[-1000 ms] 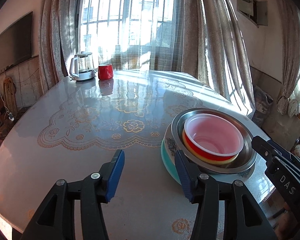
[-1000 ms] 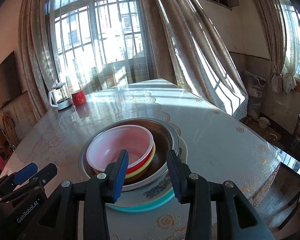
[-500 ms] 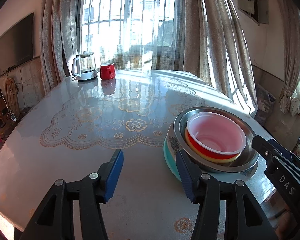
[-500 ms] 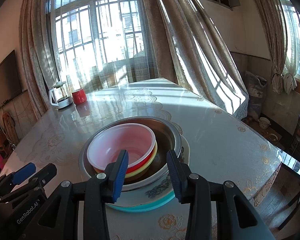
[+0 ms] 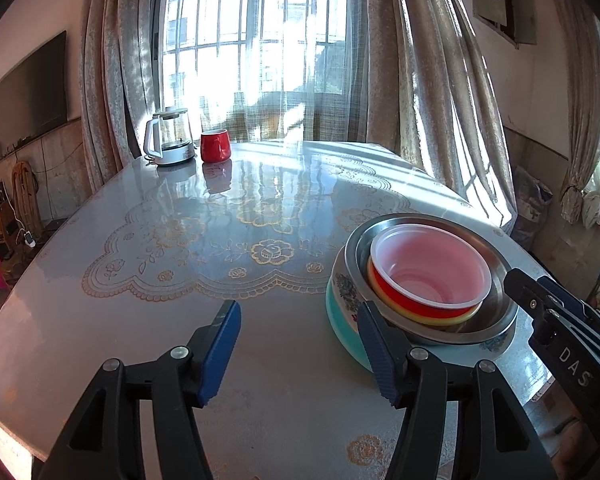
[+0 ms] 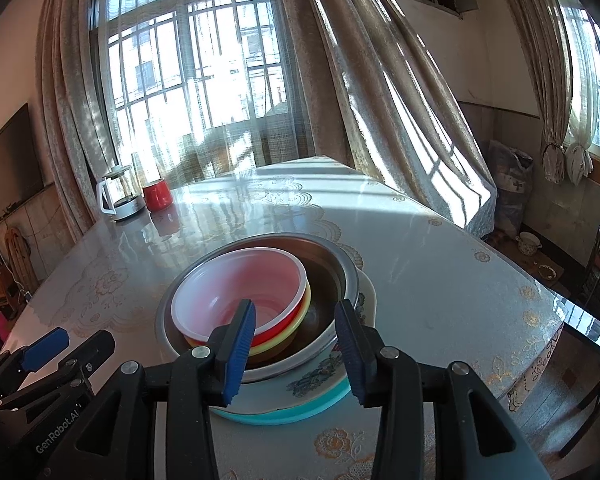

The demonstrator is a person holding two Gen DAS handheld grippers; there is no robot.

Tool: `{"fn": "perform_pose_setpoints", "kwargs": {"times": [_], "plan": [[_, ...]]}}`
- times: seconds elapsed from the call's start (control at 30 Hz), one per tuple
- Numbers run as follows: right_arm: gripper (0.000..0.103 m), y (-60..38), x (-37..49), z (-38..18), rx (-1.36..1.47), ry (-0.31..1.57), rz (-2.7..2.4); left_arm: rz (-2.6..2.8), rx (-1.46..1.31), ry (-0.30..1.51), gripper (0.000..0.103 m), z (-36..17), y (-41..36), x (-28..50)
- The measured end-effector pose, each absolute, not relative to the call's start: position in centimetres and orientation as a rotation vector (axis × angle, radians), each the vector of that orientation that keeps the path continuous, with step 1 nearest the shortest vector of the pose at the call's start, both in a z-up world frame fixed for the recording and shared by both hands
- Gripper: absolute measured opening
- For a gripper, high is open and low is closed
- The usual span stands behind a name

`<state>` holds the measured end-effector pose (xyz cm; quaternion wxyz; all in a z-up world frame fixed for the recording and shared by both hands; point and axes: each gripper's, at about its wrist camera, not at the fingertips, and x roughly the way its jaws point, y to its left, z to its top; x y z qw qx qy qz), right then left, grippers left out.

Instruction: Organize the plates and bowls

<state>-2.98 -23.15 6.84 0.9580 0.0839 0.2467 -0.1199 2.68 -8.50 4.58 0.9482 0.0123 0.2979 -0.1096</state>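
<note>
While the nested bowls [image 6: 244,292] sit on a plate [image 6: 324,384] on the table [image 5: 180,280], the left fingers [image 5: 296,350], just widening, and the right fingers [image 6: 296,350] stand spread, gripping nothing.

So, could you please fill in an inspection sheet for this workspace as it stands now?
Surface: glossy table under a lace-patterned cloth, strong sunlight on the far side.
Job's things: one nested stack near the table's near edge: red plastic bowl on a yellow bowl, inside a steel bowl, on a floral plate over a teal plate.
Clutter: glass kettle and red mug at the far end.
Grippers: left gripper open, its jaws just widened, nothing between them; right gripper open, above the stack's near rim, gripping nothing.
Cables: some by the wall at left.
Surroundings: curtained window, wall television.
</note>
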Motion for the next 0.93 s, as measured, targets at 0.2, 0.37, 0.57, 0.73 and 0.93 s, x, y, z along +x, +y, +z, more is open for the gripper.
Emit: {"fn": "perform_pose_setpoints", "kwargs": {"times": [0.2,0.37,0.57,0.73,0.93], "plan": [[0.042,-23.43,-2.99,6.84,0.173,0.5,-0.246,-0.233,0.032,0.606,0.065,4.49,-8.8,2.58],[0.043,-23.41,-2.95,6.83,0.173,0.502,-0.248,-0.238,0.029,0.601,0.068,4.53,-8.78,2.46],[0.043,-23.33,-2.86,6.76,0.171,0.505,-0.248,-0.242,0.027,0.603,0.068,4.52,-8.79,2.45],[0.043,-23.35,-2.86,6.72,0.172,0.508,-0.248,-0.254,0.016,0.573,0.068,4.72,-8.77,2.18],[0.043,-23.28,-2.94,6.7,0.172,0.503,-0.245,-0.269,0.007,0.558,0.068,4.98,-8.69,2.03]]}}
